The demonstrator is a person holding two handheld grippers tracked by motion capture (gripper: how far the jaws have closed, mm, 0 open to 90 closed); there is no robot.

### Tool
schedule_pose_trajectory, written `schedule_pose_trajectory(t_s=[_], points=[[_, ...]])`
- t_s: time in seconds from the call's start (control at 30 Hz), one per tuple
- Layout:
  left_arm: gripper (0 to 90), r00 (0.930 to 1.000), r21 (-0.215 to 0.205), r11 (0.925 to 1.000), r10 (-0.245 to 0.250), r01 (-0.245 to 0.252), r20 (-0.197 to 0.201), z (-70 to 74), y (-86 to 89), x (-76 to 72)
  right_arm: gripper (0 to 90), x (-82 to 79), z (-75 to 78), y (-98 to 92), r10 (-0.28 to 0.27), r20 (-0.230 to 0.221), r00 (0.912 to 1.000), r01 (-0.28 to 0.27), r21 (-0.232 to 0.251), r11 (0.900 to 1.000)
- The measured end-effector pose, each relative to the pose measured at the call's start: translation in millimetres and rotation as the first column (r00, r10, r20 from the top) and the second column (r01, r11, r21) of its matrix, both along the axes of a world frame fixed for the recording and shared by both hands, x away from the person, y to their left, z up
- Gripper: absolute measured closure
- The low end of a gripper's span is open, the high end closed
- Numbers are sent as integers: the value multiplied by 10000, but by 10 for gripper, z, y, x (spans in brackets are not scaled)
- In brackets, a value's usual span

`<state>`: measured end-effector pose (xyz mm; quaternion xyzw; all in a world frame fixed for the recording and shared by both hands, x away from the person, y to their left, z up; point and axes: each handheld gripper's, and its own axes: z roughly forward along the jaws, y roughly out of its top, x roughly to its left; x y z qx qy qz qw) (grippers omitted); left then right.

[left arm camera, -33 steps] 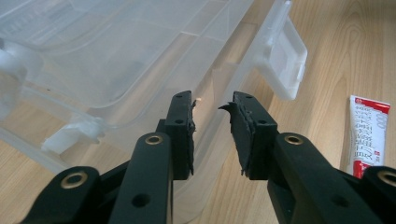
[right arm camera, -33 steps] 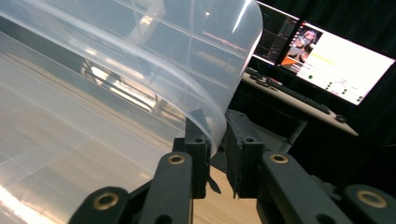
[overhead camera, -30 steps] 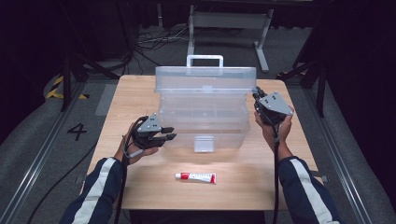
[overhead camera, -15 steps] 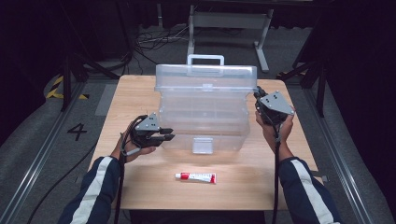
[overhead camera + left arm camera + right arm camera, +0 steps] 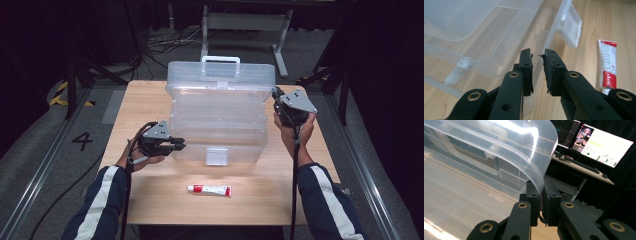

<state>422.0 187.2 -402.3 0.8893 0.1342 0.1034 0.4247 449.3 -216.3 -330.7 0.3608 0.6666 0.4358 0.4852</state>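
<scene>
My right claw (image 5: pixel 540 202) is clamped on the edge of the box's lid (image 5: pixel 534 152), which curves up and away from my jaws in the right gripper view. In the high view this claw (image 5: pixel 278 103) sits at the right end of the raised lid (image 5: pixel 222 75), in the upper right of the table (image 5: pixel 300 200), with bare wood below it down to the front edge.

My left claw (image 5: pixel 537 72) stands slightly apart; its jaws have just been closing, and the thin clear front wall of the box (image 5: pixel 486 32) runs between them, not yet pinched as far as I can tell. In the high view it (image 5: pixel 179 146) is at the box's (image 5: pixel 220 125) lower left corner, centre-left of the frame.

The latch (image 5: pixel 216 155) hangs at the middle of the front wall. A tube (image 5: pixel 209 189) lies on open wood below the box, apart from it, near the front edge.
</scene>
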Motion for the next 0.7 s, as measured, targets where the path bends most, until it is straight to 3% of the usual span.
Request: schedule_pose_trajectory(t_s=[0.7], points=[[784, 9996, 76, 9998, -199, 200, -186, 14, 8, 32, 848, 307, 213, -23, 160, -754, 9970, -146, 186, 9997]])
